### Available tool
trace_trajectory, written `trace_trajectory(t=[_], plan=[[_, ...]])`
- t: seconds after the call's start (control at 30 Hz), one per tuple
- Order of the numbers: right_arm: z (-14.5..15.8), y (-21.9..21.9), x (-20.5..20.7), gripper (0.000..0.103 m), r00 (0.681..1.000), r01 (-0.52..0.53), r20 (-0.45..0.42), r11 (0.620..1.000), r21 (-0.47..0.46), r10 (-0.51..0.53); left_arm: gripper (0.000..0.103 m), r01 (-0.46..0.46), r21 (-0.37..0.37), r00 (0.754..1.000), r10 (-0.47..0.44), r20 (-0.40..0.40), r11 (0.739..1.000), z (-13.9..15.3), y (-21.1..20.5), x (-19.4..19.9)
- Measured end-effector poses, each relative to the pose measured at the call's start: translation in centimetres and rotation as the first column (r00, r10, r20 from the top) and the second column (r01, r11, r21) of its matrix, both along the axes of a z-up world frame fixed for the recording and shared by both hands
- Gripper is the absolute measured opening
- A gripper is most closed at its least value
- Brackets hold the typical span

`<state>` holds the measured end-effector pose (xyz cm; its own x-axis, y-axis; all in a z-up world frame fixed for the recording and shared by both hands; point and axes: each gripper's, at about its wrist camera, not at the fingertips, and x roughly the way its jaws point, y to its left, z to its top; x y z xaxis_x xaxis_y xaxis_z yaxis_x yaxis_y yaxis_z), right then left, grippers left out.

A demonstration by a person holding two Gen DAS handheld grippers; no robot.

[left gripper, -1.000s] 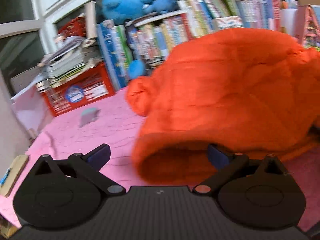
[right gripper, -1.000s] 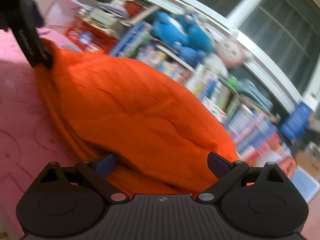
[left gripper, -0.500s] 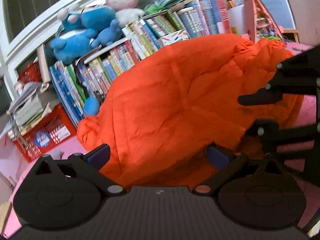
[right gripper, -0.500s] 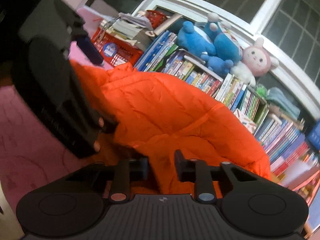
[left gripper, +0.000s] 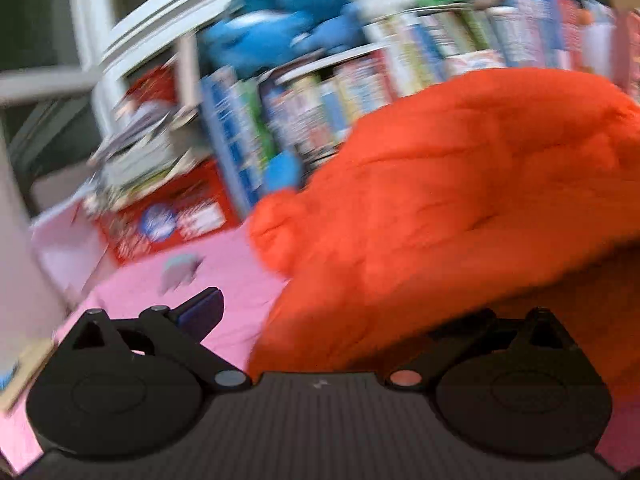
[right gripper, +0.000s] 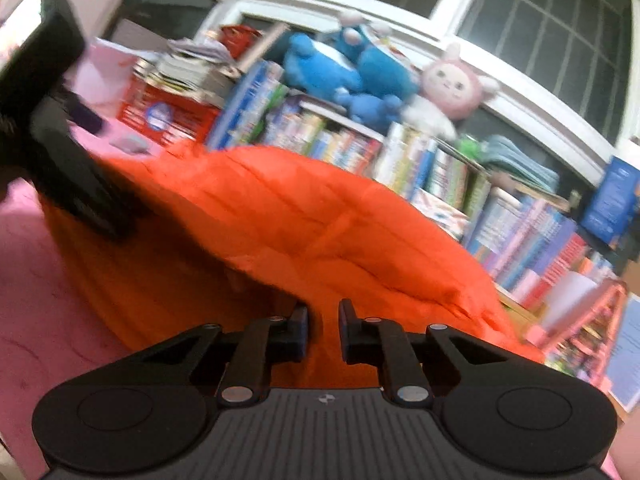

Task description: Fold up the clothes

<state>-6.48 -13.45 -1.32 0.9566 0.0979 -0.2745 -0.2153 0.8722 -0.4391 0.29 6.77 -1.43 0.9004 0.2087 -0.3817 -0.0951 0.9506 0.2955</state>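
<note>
Both claws work at the orange puffy jacket (right gripper: 320,216), which lies heaped on a pink bedspread (left gripper: 232,276) in front of a crowded bookshelf (right gripper: 440,168). On the right claw (right gripper: 323,330), the fingers (right gripper: 298,332) are drawn close together with a fold of the jacket's near edge pinched in the narrow gap between them. The left claw (left gripper: 320,312) is spread wide: its left finger (left gripper: 200,312) stands over bare pink cover just beside the jacket, while its right finger is hidden under the overhanging orange cloth, so the jacket's edge sits between the two without being clamped. In the right wrist view the left claw's black body (right gripper: 68,168) shows at the jacket's far left end, pressed against the fabric.

Behind the jacket, the bookshelf runs the whole width, packed with upright books. Blue plush toys (right gripper: 340,68) and a pink plush rabbit (right gripper: 452,88) sit on top of it, under a white-framed window (right gripper: 520,12). A red crate (left gripper: 168,216) stacked with magazines stands to the left of the jacket, at the end of the shelf. A small grey object (left gripper: 180,270), too blurred to identify, lies on the bedspread between the crate and the jacket. The left wrist view is heavily smeared.
</note>
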Motion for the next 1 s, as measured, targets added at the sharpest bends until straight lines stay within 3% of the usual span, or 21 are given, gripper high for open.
trace_trajectory(t=[0.07,0.13,0.2,0.3,0.4,0.5,0.53,0.6,0.63,0.73,0.87,1.0], plan=[[-0.1,-0.9,0.0,0.021,0.999,0.041,-0.001,0.999,0.008,-0.041,0.093,-0.098,-0.002,0.995,0.098,0.016,0.995,0.3,1.7,-0.2],[0.0,-1.8,-0.1,0.025,0.997,0.071,0.001,0.997,0.027,-0.071,0.094,-0.149,-0.04,0.988,0.15,0.026,0.988,0.9,3.6,-0.6],[0.3,-2.6,-0.4,0.037,0.996,0.084,0.011,0.995,0.045,-0.085,0.094,-0.163,-0.094,0.986,0.166,0.021,0.982,1.3,5.1,-1.0],[0.7,-3.1,-1.1,0.046,0.996,0.084,0.033,0.996,0.028,-0.085,0.095,-0.18,-0.088,0.983,0.181,0.009,0.98,1.0,5.7,-1.3],[0.6,-3.4,-1.3,0.051,0.99,0.13,0.052,0.991,-0.026,-0.129,0.096,-0.197,-0.081,0.98,0.197,-0.002,0.977,0.8,6.3,-1.6],[-0.1,-5.4,-0.7,0.05,0.967,0.254,0.048,0.965,-0.057,-0.252,0.097,-0.234,-0.097,0.972,0.233,-0.022,0.967,0.3,7.3,-1.5],[0.0,-6.6,-0.7,0.052,0.96,0.278,0.027,0.96,-0.027,-0.278,0.102,-0.234,-0.109,0.972,0.232,-0.031,0.966,0.2,7.6,-1.5],[0.1,-8.8,-0.6,0.068,0.948,0.319,-0.014,0.947,0.031,-0.319,0.103,-0.225,-0.123,0.974,0.221,-0.047,0.966,0.0,7.8,-1.6],[0.1,-9.4,-0.8,0.071,0.946,0.324,-0.028,0.945,0.052,-0.323,0.103,-0.222,-0.116,0.975,0.217,-0.051,0.968,-0.1,7.7,-1.6],[-0.4,-9.4,-1.1,0.072,0.941,0.336,-0.049,0.942,0.025,-0.335,0.103,-0.211,-0.044,0.977,0.209,-0.048,0.976,-0.6,6.9,-1.9],[-1.2,-9.7,-2.1,0.078,0.932,0.345,-0.12,0.939,0.007,-0.342,0.103,-0.166,-0.014,0.983,0.165,-0.083,0.986,-0.9,6.9,-2.5],[-2.0,-10.2,-3.6,0.079,0.913,0.366,-0.187,0.931,-0.013,-0.362,0.103,-0.076,-0.036,0.985,0.069,-0.157,0.996,-0.7,6.6,-3.3]])
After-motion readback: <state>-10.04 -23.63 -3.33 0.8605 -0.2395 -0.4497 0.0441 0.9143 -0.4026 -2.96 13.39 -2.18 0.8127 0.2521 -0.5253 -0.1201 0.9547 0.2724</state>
